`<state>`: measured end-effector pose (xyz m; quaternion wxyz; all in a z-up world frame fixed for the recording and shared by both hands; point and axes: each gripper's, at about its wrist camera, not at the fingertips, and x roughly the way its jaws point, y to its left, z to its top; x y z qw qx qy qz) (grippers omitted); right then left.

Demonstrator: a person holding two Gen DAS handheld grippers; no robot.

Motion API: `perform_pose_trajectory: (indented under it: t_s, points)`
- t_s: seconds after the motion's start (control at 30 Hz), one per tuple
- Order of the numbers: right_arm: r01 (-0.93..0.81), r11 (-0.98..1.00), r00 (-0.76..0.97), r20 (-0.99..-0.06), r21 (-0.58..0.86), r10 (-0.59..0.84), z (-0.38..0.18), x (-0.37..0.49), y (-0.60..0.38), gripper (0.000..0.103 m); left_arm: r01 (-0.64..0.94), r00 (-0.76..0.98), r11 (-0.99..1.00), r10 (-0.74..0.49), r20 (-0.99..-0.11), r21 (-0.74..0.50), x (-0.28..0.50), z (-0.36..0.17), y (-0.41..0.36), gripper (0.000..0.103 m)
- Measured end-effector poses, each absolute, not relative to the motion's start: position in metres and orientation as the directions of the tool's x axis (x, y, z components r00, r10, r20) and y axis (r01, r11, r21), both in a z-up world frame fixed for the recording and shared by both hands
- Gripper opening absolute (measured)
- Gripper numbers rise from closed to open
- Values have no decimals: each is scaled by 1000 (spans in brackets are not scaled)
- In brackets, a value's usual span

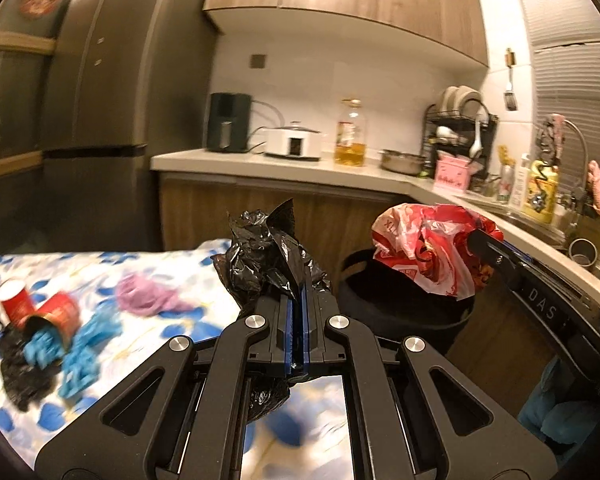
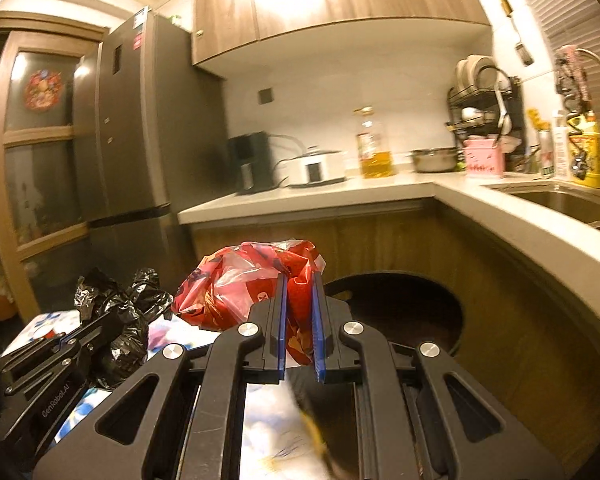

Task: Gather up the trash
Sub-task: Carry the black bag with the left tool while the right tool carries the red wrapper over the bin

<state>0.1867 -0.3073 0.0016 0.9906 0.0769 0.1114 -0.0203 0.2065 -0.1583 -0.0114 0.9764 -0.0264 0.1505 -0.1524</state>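
Crumpled black bag (image 1: 268, 256) is pinched in left gripper (image 1: 296, 304) jaws; right gripper (image 2: 300, 312), nearly level, clamps red bag (image 2: 236, 288) near bin (image 2: 420, 312).

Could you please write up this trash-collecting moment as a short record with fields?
left gripper: shut on black plastic bag
right gripper: shut on red plastic bag
black bin: open, beside the table, below the counter
table: two red cups, blue scraps, purple wad

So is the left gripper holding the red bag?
No, the left gripper is shut on the black bag; the right gripper holds the red bag.
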Motion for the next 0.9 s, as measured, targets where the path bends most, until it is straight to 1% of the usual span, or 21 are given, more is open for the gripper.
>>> perform_pose_trajectory:
  t_s: [0.27,0.5,0.9]
  points:
    - [154,971,972,-207,183,-115,6,199,-352,12,392,880,914,-407,-246,-109,232,4,-208,2]
    - [206,960,964,-205,191,-167,3,205,-369,12,449,853,887,-461,-244,-107,255,4,-238,2]
    - [236,948,958,-214,212,-190,-3,216,-382,12,480,830,871,-491,-265,-109,277,-11,-264,2]
